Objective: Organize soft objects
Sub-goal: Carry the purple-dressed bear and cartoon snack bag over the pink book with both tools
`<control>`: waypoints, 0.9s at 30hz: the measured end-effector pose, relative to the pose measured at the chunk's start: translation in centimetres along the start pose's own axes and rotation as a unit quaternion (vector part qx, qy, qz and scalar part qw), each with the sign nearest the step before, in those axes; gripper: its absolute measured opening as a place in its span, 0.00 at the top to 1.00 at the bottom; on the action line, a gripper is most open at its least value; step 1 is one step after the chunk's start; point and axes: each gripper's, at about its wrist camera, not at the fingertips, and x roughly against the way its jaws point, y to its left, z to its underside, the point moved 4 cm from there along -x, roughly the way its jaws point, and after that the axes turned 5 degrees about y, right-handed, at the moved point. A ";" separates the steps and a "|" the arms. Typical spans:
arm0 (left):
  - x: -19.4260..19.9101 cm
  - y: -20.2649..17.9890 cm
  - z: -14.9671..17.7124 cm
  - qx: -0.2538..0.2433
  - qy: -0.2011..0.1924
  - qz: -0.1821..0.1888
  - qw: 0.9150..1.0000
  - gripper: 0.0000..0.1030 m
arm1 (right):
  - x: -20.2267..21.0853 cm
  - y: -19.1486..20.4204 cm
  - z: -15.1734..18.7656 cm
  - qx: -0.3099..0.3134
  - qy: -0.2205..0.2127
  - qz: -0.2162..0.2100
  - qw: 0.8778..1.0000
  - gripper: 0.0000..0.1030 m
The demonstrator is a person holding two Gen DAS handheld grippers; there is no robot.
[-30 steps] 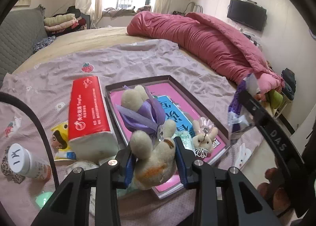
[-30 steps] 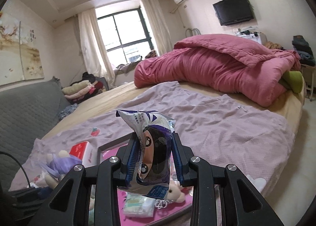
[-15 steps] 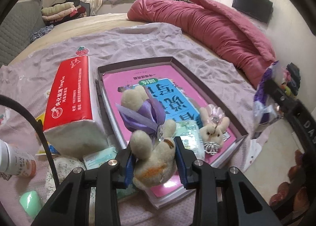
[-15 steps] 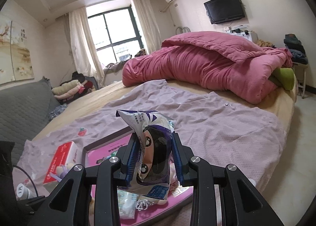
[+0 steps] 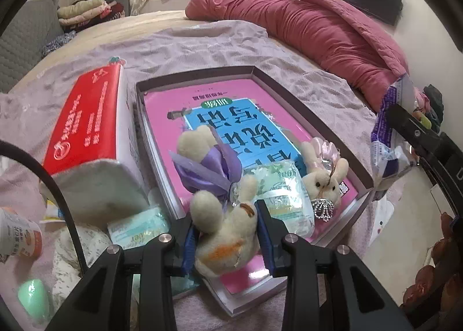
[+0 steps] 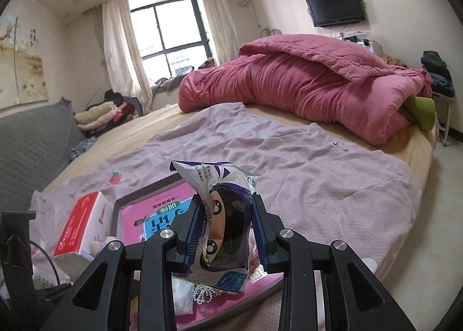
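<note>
The left claw (image 5: 228, 232) grips a cream plush bear (image 5: 222, 227) with a purple bow, held over the near edge of the shallow box (image 5: 315, 117) on the bed. The right claw (image 6: 226, 232) clamps a purple snack bag (image 6: 220, 215) above that box's pink book (image 6: 136, 212).

Fuzzy plush bear (image 5: 225, 232) — glossy crinkled foil snack bag (image 6: 222, 215) — matt cloth sheet (image 6: 303, 175).

Both grippers, left (image 5: 227, 232) and right (image 6: 226, 229), clamp their loads.
</note>
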 end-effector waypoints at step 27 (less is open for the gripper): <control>-0.2 -0.1 1.8 0.001 0.017 0.036 0.999 0.64 | -5.4 0.6 1.9 0.024 0.122 0.032 0.992 0.67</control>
